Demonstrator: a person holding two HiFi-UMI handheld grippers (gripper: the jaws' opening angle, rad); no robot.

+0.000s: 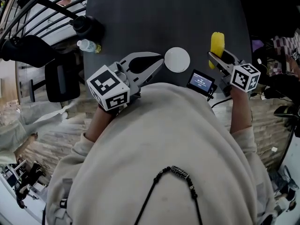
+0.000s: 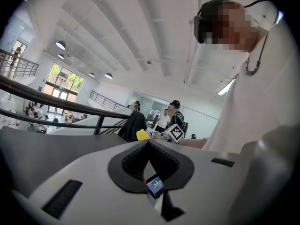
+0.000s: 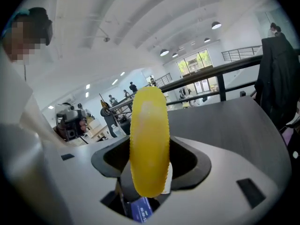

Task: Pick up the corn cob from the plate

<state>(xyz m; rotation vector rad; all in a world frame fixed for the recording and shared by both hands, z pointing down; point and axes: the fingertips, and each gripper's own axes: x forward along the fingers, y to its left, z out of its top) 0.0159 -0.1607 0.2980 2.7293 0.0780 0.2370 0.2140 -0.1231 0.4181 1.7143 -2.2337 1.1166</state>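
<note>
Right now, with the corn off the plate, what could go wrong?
1. The right claw grips the corn near one end. Most of it sticks out, so it may pivot or slip.
2. The screen device sits close by, so a drop or low swing could hit it.

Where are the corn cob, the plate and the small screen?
corn cob [image 3: 149, 139], right gripper view, mid-length of the cob.
plate [image 1: 177, 60], head view, bare centre.
small screen [image 1: 201, 82], head view, lit display.
</note>
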